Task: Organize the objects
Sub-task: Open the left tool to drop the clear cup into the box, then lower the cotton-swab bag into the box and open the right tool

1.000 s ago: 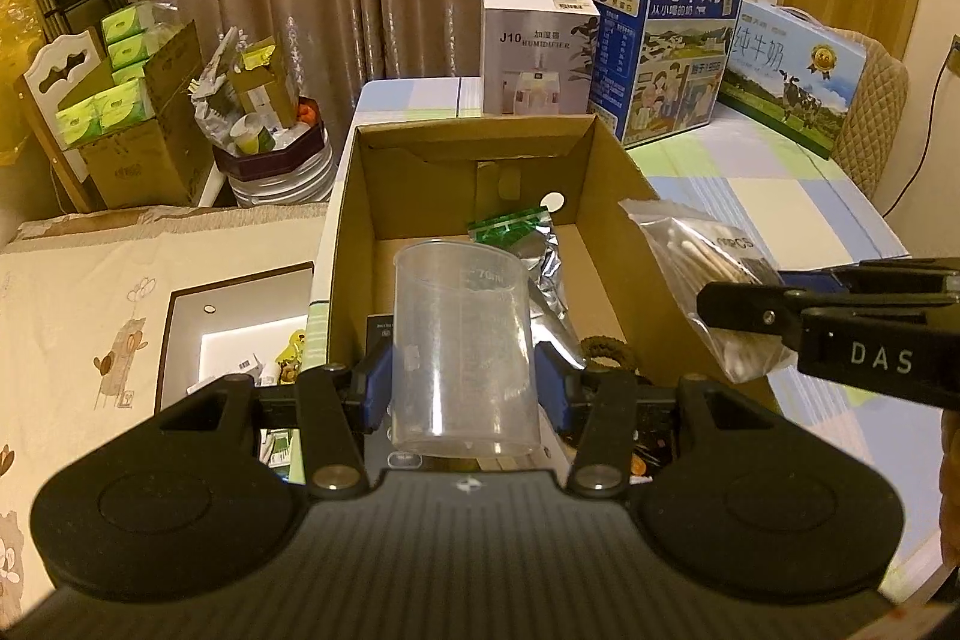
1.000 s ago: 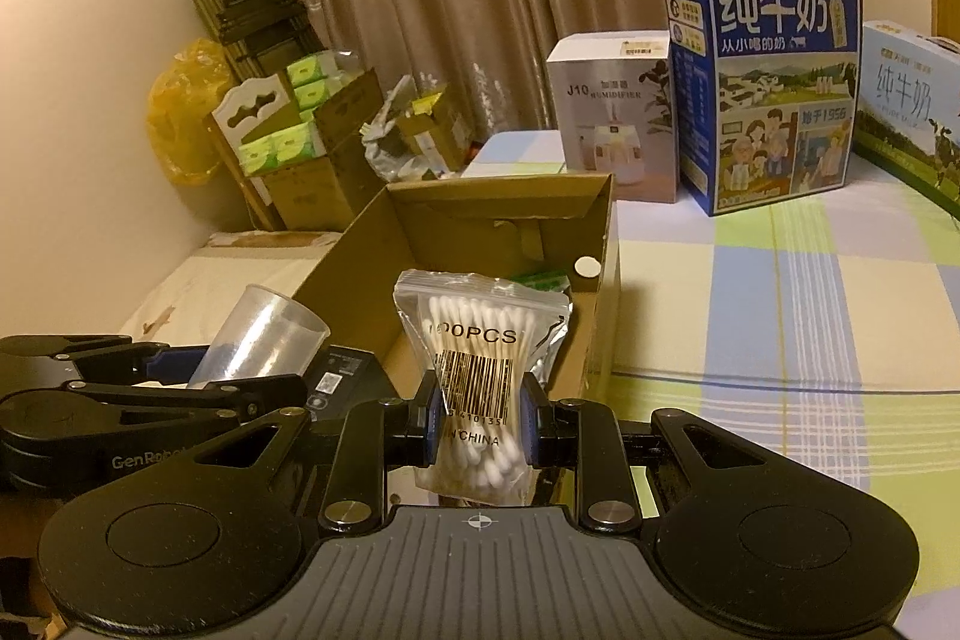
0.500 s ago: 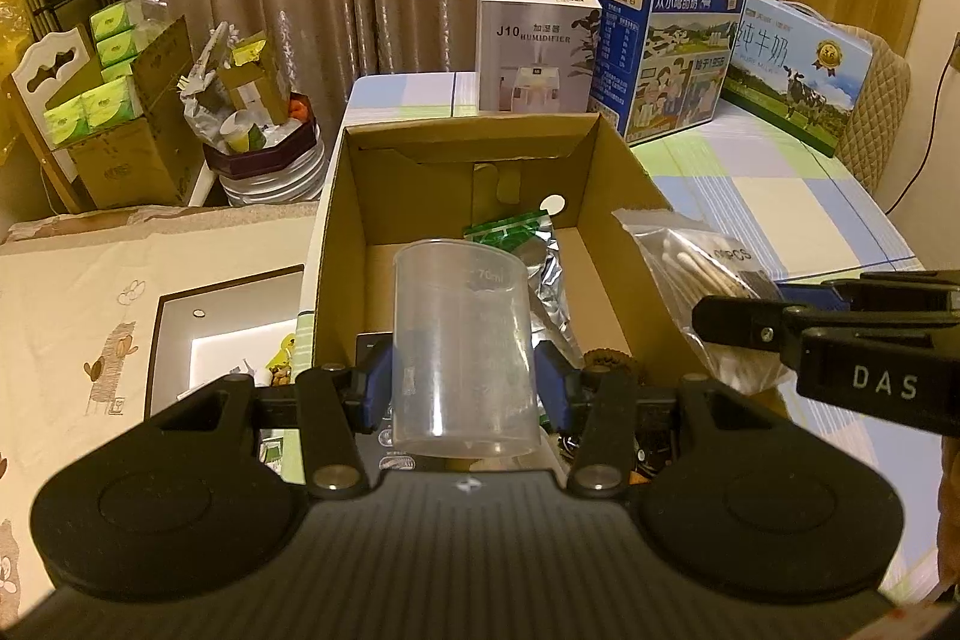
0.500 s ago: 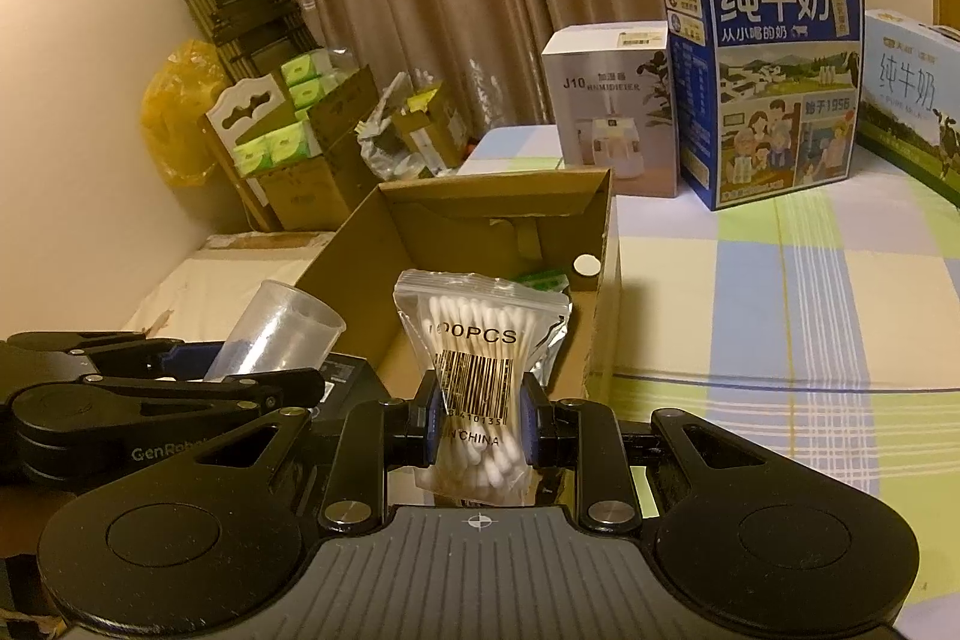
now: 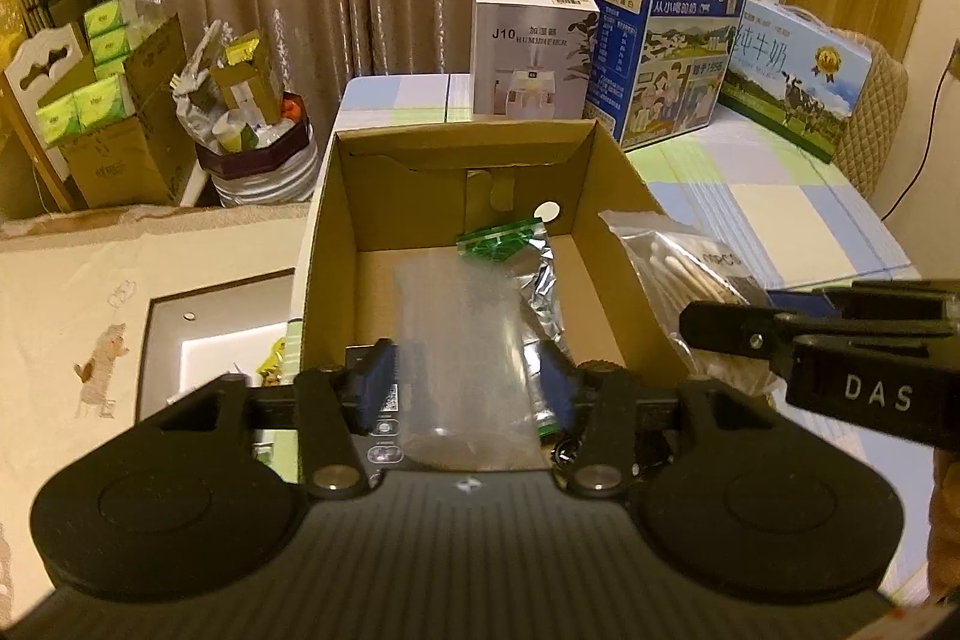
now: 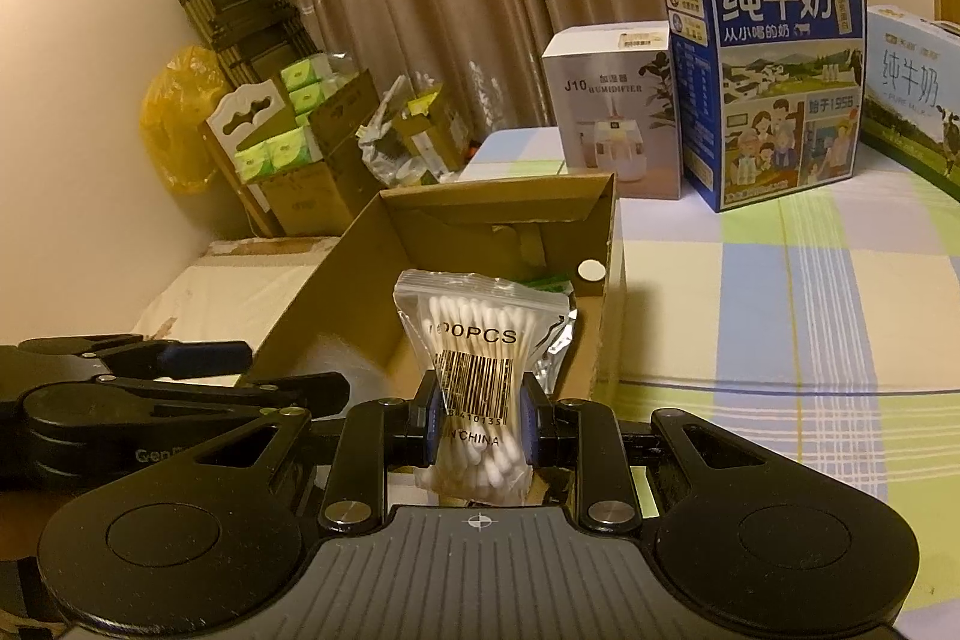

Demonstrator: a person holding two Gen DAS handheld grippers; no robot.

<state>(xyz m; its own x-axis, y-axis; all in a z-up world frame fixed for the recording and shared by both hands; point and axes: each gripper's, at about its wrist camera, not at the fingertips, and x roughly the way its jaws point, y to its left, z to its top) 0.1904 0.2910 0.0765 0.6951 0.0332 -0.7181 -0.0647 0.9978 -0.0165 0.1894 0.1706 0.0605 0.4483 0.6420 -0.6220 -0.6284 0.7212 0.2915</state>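
1. I'm holding a clear plastic cup (image 5: pixel 465 352) in the left hand-held gripper (image 5: pixel 465 388), above the near end of the cardboard box (image 5: pixel 336 244). The cup is blurred and the blue pads (image 5: pixel 375 388) sit at its sides; I cannot tell whether they are clamping it or have let go.
2. I'm gripping the cotton swab bag (image 6: pixel 477 376) in the right hand-held gripper (image 6: pixel 478 427), jaws closed on its lower middle, just at the box's near right wall.
3. Handling, my guess: the cup is light, thin-walled and slippery, squeezing too hard is risking a crack or pop-out, so I'm taking it low on the sides. The swab bag is soft and light, slick film, bunching at the pinch; mid-body is the best hold.
4. Already lying in the box: a silver foil pouch (image 5: pixel 540 274) with a green zip top.
5. Readable writing: bag is showing "100PCS", a barcode and "IN CHINA". Behind the box on the bench (image 6: pixel 780 316), the white carton (image 6: pixel 612 100) is reading "J10 HUMIDIFIER"; the blue milk carton (image 6: pixel 774 70) is showing Chinese characters and "1956".
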